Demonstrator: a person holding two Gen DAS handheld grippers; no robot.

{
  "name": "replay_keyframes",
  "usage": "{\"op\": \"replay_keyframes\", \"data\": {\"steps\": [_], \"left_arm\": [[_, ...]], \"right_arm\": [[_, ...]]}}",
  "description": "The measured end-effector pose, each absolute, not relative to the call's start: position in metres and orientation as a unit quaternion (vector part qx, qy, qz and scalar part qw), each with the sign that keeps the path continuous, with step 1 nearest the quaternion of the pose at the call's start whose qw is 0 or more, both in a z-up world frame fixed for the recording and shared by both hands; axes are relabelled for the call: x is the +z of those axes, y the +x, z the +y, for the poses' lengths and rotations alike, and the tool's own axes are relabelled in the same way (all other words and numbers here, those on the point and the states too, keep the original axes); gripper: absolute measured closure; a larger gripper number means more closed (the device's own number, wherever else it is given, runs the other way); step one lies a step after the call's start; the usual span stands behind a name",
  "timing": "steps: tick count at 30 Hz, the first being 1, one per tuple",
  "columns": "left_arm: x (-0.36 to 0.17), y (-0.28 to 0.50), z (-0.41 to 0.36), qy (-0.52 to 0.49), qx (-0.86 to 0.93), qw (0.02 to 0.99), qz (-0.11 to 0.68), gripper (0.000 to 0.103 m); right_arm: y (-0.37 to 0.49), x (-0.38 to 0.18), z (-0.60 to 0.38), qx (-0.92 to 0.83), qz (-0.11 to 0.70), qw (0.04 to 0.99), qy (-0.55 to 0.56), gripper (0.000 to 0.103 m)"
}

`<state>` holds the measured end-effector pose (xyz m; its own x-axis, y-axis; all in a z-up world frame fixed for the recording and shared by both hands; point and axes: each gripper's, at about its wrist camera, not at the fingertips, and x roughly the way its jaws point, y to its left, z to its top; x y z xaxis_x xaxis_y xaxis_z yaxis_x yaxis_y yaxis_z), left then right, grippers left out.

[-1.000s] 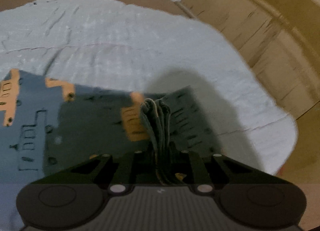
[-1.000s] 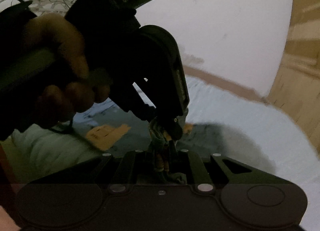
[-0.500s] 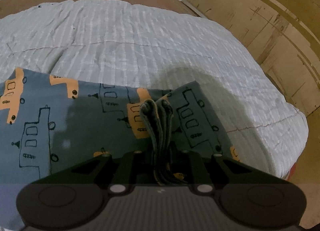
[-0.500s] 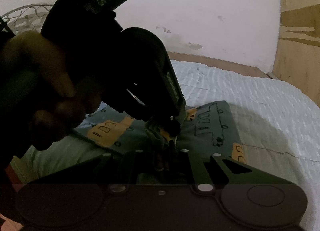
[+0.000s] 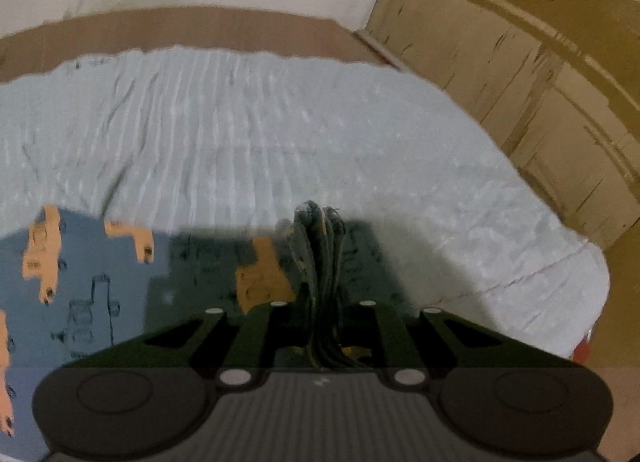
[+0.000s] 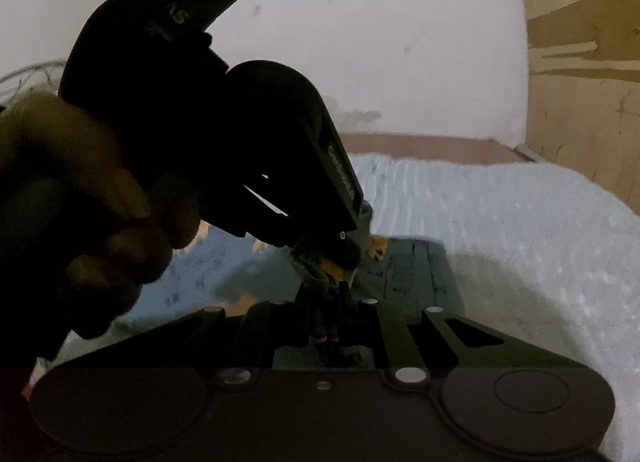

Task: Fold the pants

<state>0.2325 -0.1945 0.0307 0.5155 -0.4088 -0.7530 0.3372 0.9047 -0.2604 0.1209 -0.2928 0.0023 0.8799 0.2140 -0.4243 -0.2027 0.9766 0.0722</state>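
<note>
Blue-grey pants with orange and outlined vehicle prints lie on a pale blue bed. In the left wrist view my left gripper pinches a bunched, several-layered edge of the pants; its jaws are closing on the cloth. The right wrist view shows my right gripper shut on the same bunched edge. There the left gripper comes down from the upper left, held by a hand, its tip right beside mine. The rest of the pants spreads flat below both grippers.
The bed's quilted cover stretches far beyond the pants. A brown bed frame and a white wall lie behind it. Wooden cupboard doors stand along the right side, close to the bed's edge.
Both grippers have risen, lifting the pinched edge of the pants off the bed. The right wrist view has rolled, and the left gripper sits higher in it.
</note>
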Motion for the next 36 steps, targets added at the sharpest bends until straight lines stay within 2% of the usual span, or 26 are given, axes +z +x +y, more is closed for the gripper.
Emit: {"op": "replay_keyframes", "data": {"steps": [6,14,26,36], "left_arm": [[0.065,0.234,-0.182,-0.021,-0.212,0.876,0.433,0.092],[0.081,0.231,-0.118,-0.023,-0.174,0.874,0.454,0.092],[0.008,0.234,-0.022,-0.081,-0.112,0.862,0.487,0.091],[-0.015,0.228,0.004,-0.126,-0.132,0.855,0.485,0.091]], "right_arm": [[0.118,0.033,-0.281,0.126,0.197,0.972,0.024,0.090],[0.112,0.050,-0.236,0.193,0.197,0.961,0.018,0.090],[0.121,0.000,-0.152,0.257,0.285,0.923,-0.026,0.090],[0.129,-0.012,-0.140,0.264,0.307,0.913,-0.057,0.090]]}}
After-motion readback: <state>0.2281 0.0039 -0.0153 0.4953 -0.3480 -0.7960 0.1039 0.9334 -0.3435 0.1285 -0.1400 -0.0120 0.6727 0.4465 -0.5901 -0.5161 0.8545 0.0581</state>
